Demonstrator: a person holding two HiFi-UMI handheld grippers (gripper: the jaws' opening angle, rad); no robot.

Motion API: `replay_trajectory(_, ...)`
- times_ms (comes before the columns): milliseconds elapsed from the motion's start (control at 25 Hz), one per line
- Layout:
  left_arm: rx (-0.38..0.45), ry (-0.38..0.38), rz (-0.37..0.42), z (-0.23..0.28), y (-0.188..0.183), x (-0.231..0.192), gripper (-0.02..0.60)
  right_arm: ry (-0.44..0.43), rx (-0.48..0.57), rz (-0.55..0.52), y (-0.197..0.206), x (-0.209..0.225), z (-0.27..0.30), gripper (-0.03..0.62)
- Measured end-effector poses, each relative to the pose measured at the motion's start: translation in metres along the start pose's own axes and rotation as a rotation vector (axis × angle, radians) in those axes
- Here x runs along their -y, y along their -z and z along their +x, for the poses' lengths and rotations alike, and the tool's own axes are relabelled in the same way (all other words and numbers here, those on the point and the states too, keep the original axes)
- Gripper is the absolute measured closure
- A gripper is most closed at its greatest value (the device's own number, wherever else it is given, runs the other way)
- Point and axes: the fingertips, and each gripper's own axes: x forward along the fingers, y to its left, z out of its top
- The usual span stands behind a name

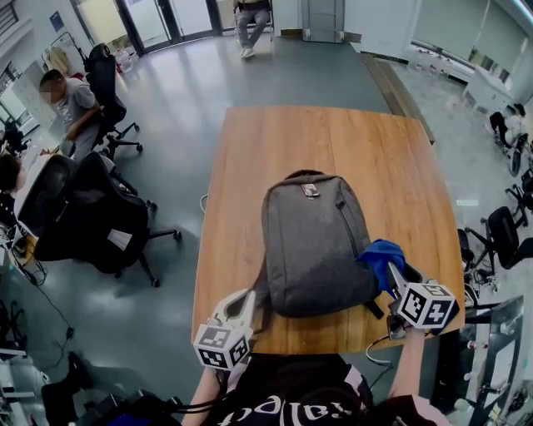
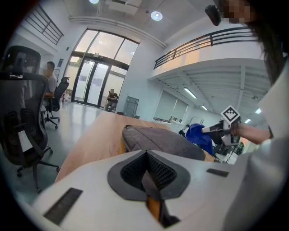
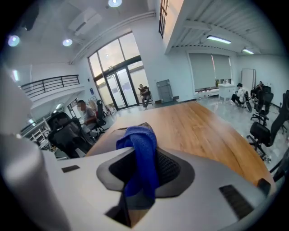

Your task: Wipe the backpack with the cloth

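One backpack [image 1: 315,241], one blue cloth [image 1: 381,254], two grippers. The grey backpack lies flat mid-width at the surface's [image 1: 250,166] near edge, top toward the far edge. Right gripper [image 1: 395,274]: fingers clamped on the cloth, which touches the backpack's right side near the bottom corner. Left gripper [image 1: 241,306] at the near-left corner: fingers closed on a dark strip that looks like the backpack strap [image 1: 260,291]. Bare wood shows over the far half and in a band on each side of the backpack. Wooden top, grey glossy floor [image 1: 183,91]. Black office chairs [image 1: 92,220] stand off the left edge, and glass doors [image 1: 158,18] are at the far wall.
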Motion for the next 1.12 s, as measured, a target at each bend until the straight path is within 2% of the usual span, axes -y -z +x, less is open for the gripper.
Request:
replay_trajectory(200, 0.005, -0.025, -0.006, -0.002, 0.002, 0.001, 0.583, -0.229, 0.073, -0.09, -0.043, -0.1, 0.017, 0.473)
replay_trajectory(360, 0.011, -0.041, -0.014, -0.005, 0.003, 0.002, 0.583, -0.423, 0.048, -0.156, -0.047, -0.195, 0.05, 0.473)
replay_trajectory(480, 0.014, -0.057, -0.024, -0.01, 0.005, -0.003, 0.583, -0.498, -0.012, -0.265, -0.033, -0.254, 0.078, 0.473)
replay_trajectory(600, 0.02, -0.078, -0.034, -0.017, 0.007, -0.011, 0.583, -0.523, -0.063, -0.38, -0.019, -0.293, 0.104, 0.473)
replay_trajectory(720, 0.023, -0.095, -0.044, -0.021, 0.01, -0.017, 0.583, -0.502, -0.119, -0.471, -0.006, -0.301, 0.127, 0.473)
replay_trajectory(840, 0.024, -0.107, -0.052, -0.025, 0.012, -0.021, 0.583, -0.451, -0.156, -0.53, -0.001, -0.286, 0.14, 0.473)
replay_trajectory(1120, 0.025, -0.099, -0.046, -0.023, 0.005, -0.023, 0.583, -0.374, -0.137, -0.444, -0.019, -0.223, 0.131, 0.473)
